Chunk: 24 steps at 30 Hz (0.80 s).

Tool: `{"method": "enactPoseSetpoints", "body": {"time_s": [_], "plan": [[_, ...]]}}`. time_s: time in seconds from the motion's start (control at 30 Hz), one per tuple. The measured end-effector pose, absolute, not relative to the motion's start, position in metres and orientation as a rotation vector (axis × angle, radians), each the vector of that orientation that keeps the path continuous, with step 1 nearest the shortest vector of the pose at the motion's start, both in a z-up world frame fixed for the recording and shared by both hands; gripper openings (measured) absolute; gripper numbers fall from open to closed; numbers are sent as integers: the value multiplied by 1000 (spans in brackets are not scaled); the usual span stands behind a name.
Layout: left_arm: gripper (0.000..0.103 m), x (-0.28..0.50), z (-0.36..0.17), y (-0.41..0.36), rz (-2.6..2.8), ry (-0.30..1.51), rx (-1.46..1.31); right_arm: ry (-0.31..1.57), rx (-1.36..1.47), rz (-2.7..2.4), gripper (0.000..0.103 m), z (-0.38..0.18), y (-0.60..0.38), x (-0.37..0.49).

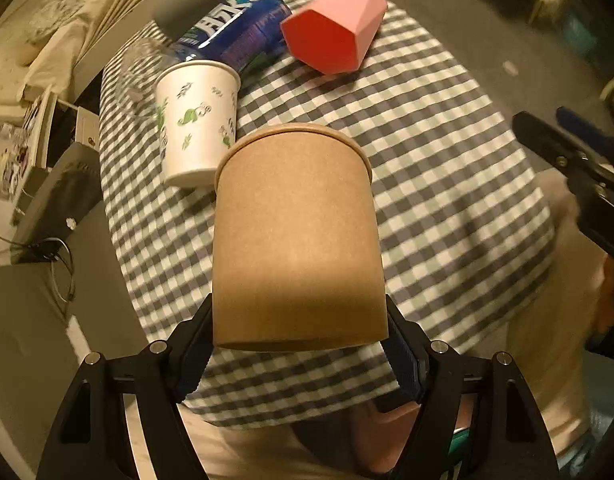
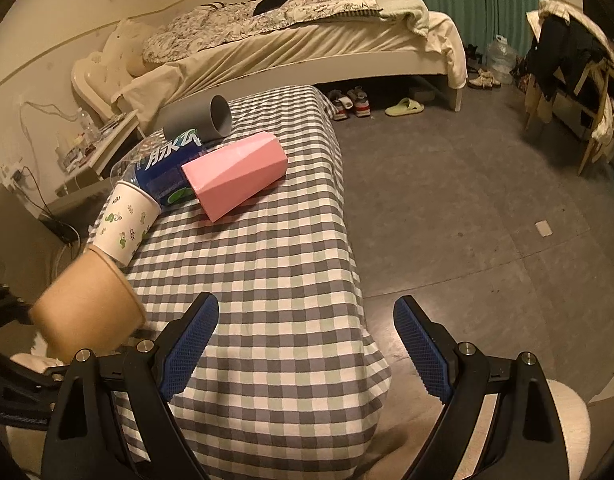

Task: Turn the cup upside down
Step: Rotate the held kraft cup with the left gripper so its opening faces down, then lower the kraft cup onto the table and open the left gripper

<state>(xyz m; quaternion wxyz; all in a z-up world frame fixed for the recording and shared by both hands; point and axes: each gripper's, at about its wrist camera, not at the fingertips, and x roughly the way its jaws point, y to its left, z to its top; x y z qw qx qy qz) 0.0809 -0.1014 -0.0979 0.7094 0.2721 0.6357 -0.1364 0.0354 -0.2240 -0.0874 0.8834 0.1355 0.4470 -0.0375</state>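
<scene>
Right now the left claw (image 1: 299, 344) pinches a brown paper cup (image 1: 297, 240) near its closed bottom, one blue-padded finger pressed on each side. The cup is lifted off the surface (image 1: 427, 160), which is covered with a grey-and-white checked cloth, and its rimmed mouth points away from the camera, toward the far end. In the right wrist view the same cup (image 2: 87, 312) shows blurred at the left edge, tilted, with its mouth aimed up and to the right, above the near left corner of the surface (image 2: 267, 280).

The right claw (image 2: 307, 348) is spread wide with nothing between its fingers, hanging over the near end of the cloth. In the left wrist view it (image 1: 579, 168) appears at the right edge, well apart from the cup.

Farther back, a white cup with green prints (image 1: 197, 120) lies on its side just beside the brown cup's rim. Behind it a blue bottle (image 1: 243, 24) lies flat, a pink faceted cup (image 1: 335, 24) lies on its side next to the bottle, and a grey tube (image 2: 199, 118) rests at the far end. Beyond the surface stands a bed (image 2: 307, 40), with shoes (image 2: 351, 102) on the floor beneath it.
</scene>
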Motion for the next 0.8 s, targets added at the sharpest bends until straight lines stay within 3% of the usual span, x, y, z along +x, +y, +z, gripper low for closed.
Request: {"method": "enactPoseSetpoints", "body": {"time_s": [0.43, 0.8], "plan": [[78, 132, -98, -126, -297, 1335, 638, 964, 346, -60, 89, -99, -238, 52], [84, 108, -80, -104, -357, 1125, 495, 873, 320, -37, 89, -81, -234, 43]]}}
